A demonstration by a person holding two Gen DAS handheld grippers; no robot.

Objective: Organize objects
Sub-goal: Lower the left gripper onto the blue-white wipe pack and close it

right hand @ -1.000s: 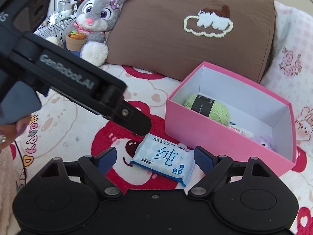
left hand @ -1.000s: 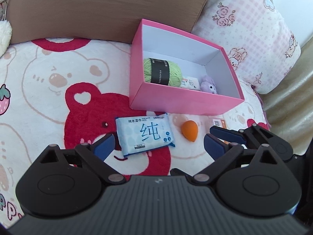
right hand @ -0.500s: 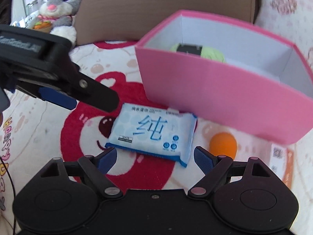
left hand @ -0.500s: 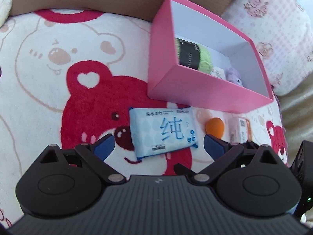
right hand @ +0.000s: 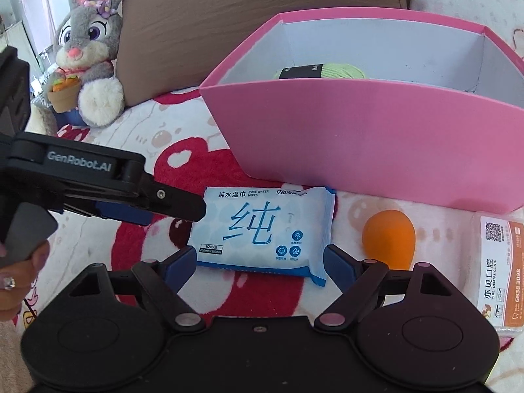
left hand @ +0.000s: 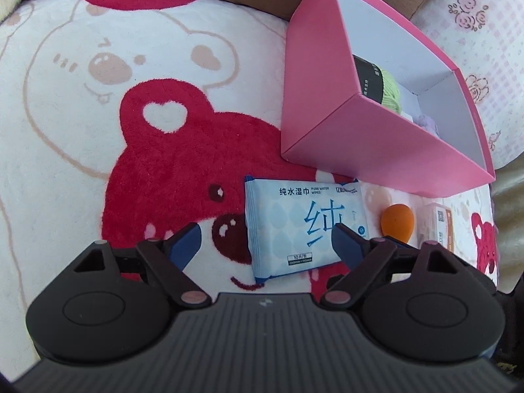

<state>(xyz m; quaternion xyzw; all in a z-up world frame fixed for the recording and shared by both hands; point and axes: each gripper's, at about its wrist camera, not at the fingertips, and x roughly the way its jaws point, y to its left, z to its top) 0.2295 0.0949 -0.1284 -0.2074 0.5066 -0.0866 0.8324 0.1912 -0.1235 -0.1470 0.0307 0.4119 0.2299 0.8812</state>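
Pink box (left hand: 376,144) walls half-hide green yarn (left hand: 388,88); both claws gape, left claw (left hand: 267,240) just narrowing over wipes (left hand: 294,226).

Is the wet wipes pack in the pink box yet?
Out. The wet wipes pack lies flat on the blanket in front of the pink box.

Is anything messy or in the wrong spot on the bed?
Three things lie loose on the blanket in front of the pink box, not in it: the wet wipes pack, the orange sponge and a small dental card box. The green yarn is already inside.
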